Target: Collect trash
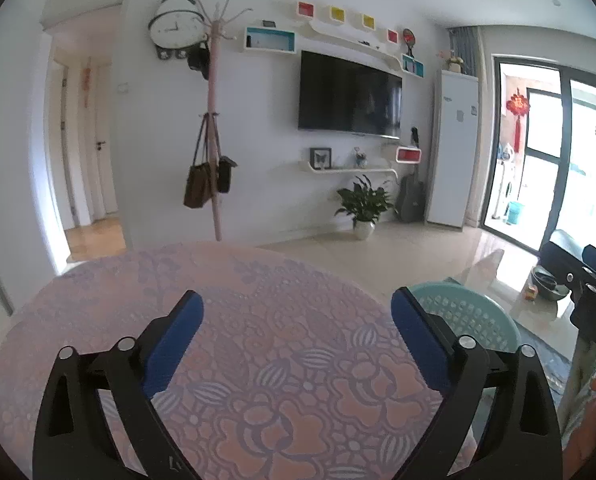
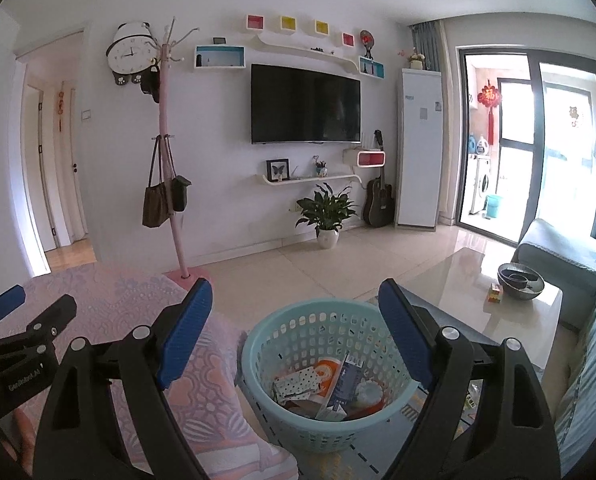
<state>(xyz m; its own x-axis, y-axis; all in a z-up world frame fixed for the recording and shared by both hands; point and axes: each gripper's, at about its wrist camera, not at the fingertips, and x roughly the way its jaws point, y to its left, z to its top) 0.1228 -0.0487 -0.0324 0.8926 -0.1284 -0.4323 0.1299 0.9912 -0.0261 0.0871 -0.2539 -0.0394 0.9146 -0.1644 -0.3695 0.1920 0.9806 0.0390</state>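
My left tool (image 1: pixel 297 314) hangs over the tabletop (image 1: pixel 258 360), which is covered in a pink and lilac floral cloth; its blue pads stand wide apart with nothing between them; no object lies on the cloth within this view. My right tool (image 2: pixel 295 310) is likewise spread wide and empty; it sits above the mint-green basket (image 2: pixel 266 344), which stands on the floor just beside the tabletop's edge. Inside the basket lies the trash (image 2: pixel 330 384): a dotted wrapper, an orange-and-white packet, a blue-and-white carton and some pale crumpled pieces; further items underneath are too jumbled to identify. In the right wrist view the left tool appears at the far left edge, over the cloth. A glass coffee table (image 2: pixel 470 280) stands to the right of the basket, carrying a dark bowl (image 2: pixel 520 280) and a small coloured cube (image 2: pixel 495 293). A grey sofa (image 2: pixel 558 252) sits beyond the bowl.
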